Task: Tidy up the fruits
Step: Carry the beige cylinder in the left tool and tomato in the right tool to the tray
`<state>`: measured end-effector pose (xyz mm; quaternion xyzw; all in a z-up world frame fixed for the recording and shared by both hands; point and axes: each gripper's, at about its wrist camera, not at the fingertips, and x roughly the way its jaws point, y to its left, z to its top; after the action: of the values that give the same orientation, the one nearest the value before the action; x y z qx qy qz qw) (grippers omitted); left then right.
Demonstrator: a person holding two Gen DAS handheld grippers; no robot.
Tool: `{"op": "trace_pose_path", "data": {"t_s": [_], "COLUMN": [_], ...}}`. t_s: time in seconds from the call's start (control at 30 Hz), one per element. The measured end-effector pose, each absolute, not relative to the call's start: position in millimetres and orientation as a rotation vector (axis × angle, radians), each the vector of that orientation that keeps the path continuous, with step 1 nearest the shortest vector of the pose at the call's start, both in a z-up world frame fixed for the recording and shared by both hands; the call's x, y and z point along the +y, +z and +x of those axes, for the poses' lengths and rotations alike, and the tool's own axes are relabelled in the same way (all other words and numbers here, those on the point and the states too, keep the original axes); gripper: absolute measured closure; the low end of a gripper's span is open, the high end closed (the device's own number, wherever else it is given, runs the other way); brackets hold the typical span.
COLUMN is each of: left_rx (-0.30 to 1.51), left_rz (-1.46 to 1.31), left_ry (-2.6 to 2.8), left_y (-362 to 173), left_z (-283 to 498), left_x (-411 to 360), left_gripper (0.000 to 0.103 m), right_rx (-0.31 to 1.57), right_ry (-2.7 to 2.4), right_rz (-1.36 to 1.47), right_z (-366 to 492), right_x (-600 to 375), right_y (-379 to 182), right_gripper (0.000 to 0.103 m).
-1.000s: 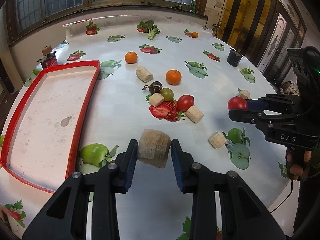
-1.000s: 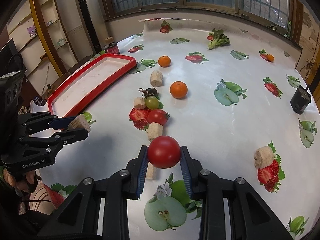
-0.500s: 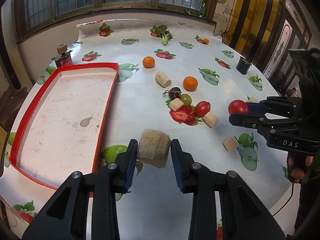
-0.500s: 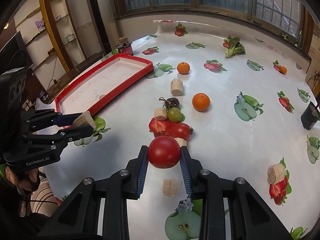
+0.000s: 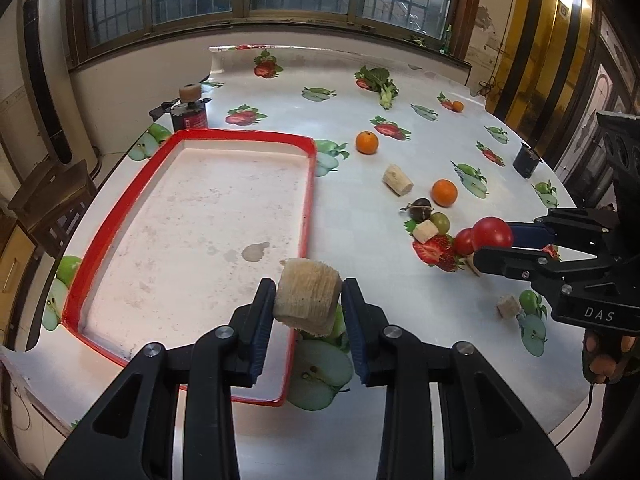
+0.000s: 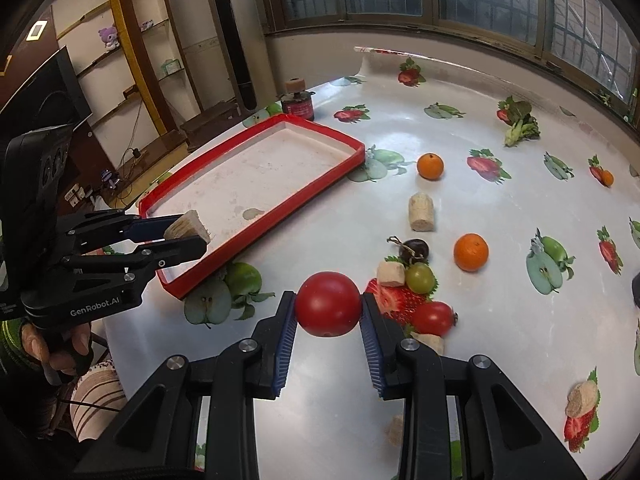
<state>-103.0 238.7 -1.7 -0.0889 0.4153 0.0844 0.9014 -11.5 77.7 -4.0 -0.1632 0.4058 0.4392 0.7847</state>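
A: Left wrist view. What do we hold in the left gripper (image 5: 308,306)?

B: We hold a tan fibrous cylinder (image 5: 307,299), clamped between the blue pads. It hangs over the near right edge of the red-rimmed tray (image 5: 308,216), whose white floor is bare apart from a stain.

A: And to the right in that view?

B: We see the right gripper (image 5: 494,246) clamped on a red tomato (image 5: 492,232), above the table (image 5: 360,208). Beyond it lie a second tomato (image 5: 464,241), a green grape (image 5: 441,221), a dark fruit with a stem (image 5: 422,205), two oranges (image 5: 444,193) and several tan chunks, all outside the tray.

A: Right wrist view. What do we hold there?

B: We hold the red tomato (image 6: 328,309) pressed between the pads of the right gripper (image 6: 329,312), above the table (image 6: 500,216) and just short of the fruit cluster. The tray (image 6: 256,224) lies to the upper left, well apart from the tomato.

A: And the left gripper (image 6: 192,238) in this view?

B: It grips the cylinder (image 6: 187,231) over the near corner of the tray. A gloved hand (image 6: 52,344) holds its handle.
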Motion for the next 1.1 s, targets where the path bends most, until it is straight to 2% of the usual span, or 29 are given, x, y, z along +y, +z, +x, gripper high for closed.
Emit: {"op": "trace_pose_path", "data": {"t_s": [0.67,1.1], "left_rx": [0.853,0.904], "left_rz": [-0.267,-0.338], "left_ry": [0.308,0.369], "left_y": [-12.4,-40.3], "left_z": [-116.7,-119.1], "left_x": [318.3,363.0], "left_gripper": [0.072,0.072], "right_rx": [0.886,0.944], "right_ry": [1.101,1.174], "right_rz": [-0.392,-0.484], "right_z": [-21.4,-29.9], "right_x": [179.9,264.0], "right_y": [-8.8,-45.7], "right_gripper": [0.071,0.071]}}
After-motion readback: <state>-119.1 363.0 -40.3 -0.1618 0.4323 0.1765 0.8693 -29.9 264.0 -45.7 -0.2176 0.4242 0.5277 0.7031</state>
